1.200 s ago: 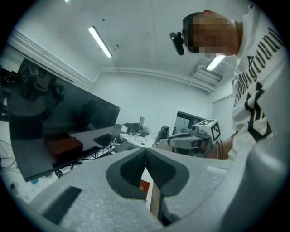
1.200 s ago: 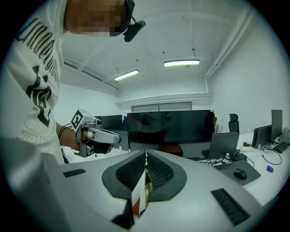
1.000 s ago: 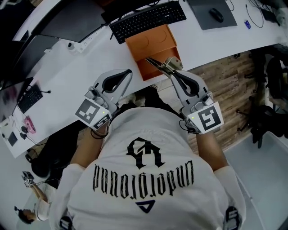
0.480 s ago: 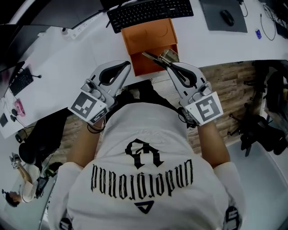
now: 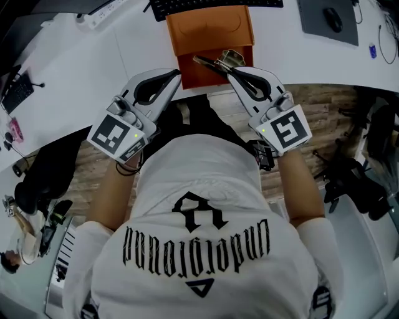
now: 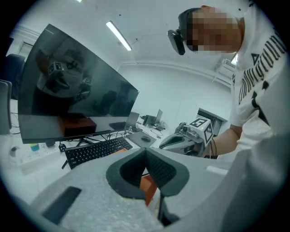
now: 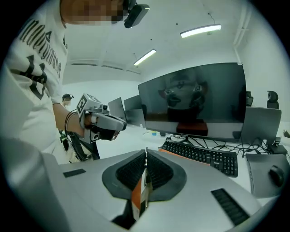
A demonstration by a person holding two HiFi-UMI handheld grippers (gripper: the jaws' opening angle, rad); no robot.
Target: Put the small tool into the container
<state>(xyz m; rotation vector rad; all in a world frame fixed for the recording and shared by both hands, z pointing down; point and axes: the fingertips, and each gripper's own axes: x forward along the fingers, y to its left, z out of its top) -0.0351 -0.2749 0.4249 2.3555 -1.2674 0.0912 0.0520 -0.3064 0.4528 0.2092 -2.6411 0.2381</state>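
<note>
The orange container [image 5: 207,30] stands on the white desk [image 5: 93,68] near its front edge, with its darker open part toward me. My right gripper [image 5: 232,70] is shut on the small metal tool [image 5: 214,63], whose thin tip sticks out to the left over the container's near part. In the right gripper view the tool [image 7: 144,183] shows as a thin strip pinched between the ribbed pads. My left gripper [image 5: 176,75] hovers at the container's near left corner, shut with nothing in it. In the left gripper view the container's [image 6: 148,194] orange shows below the jaws.
A black keyboard [image 5: 215,5] lies right behind the container, with a mouse [image 5: 333,19] on a grey pad at the far right. A large dark monitor [image 7: 195,97] stands behind the keyboard [image 7: 204,156]. Black chair parts [image 5: 352,180] stand on the wood floor at right.
The head camera has shifted, so desk and container sit higher in view. Both grippers keep beside the container's near edge. The right gripper still holds the tool over it.
</note>
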